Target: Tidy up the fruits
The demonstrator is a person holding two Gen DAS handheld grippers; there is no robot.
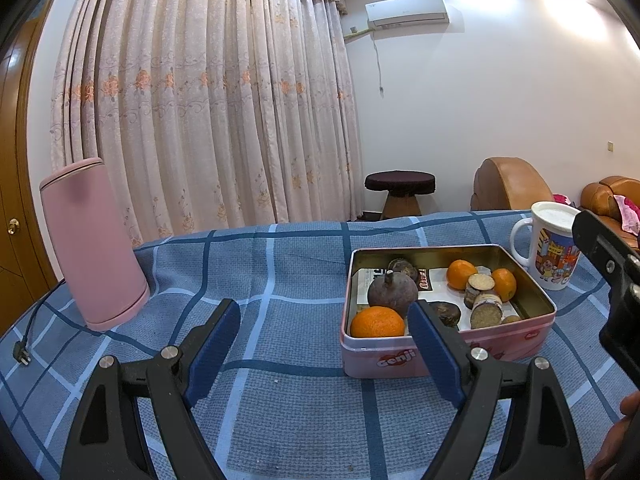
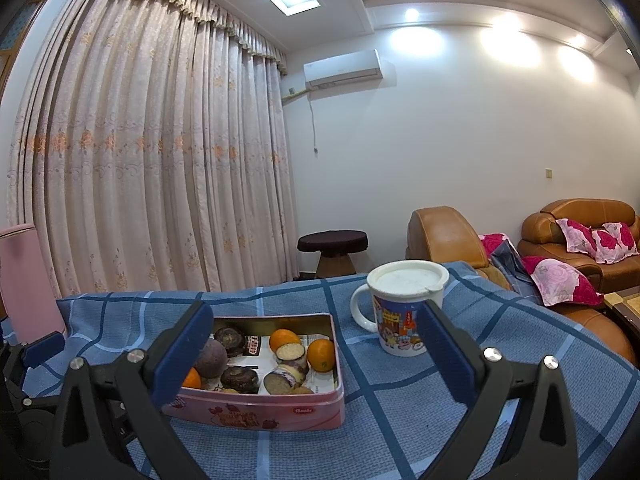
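Note:
A pink tin box point(image 1: 400, 360) point(image 2: 256, 410) stands on the blue checked cloth and holds fruit. Inside lie an orange point(image 1: 377, 322) at the near left corner, a dark purple round fruit point(image 1: 392, 290) point(image 2: 211, 358), two more oranges point(image 1: 462, 274) point(image 1: 505, 284) and cut brown pieces point(image 1: 486, 310). My left gripper point(image 1: 324, 330) is open and empty, just in front of the tin's left end. My right gripper point(image 2: 316, 344) is open and empty too, hovering near the tin's right end, with its left finger point(image 2: 184, 354) overlapping the tin in view.
A white cartoon mug point(image 1: 554, 246) point(image 2: 404, 308) with a lid stands right of the tin. A tall pink appliance point(image 1: 94, 242) sits at the far left, its plug point(image 1: 22, 354) on the cloth. Brown sofas point(image 2: 580, 236) and a stool point(image 2: 332, 252) lie beyond the table.

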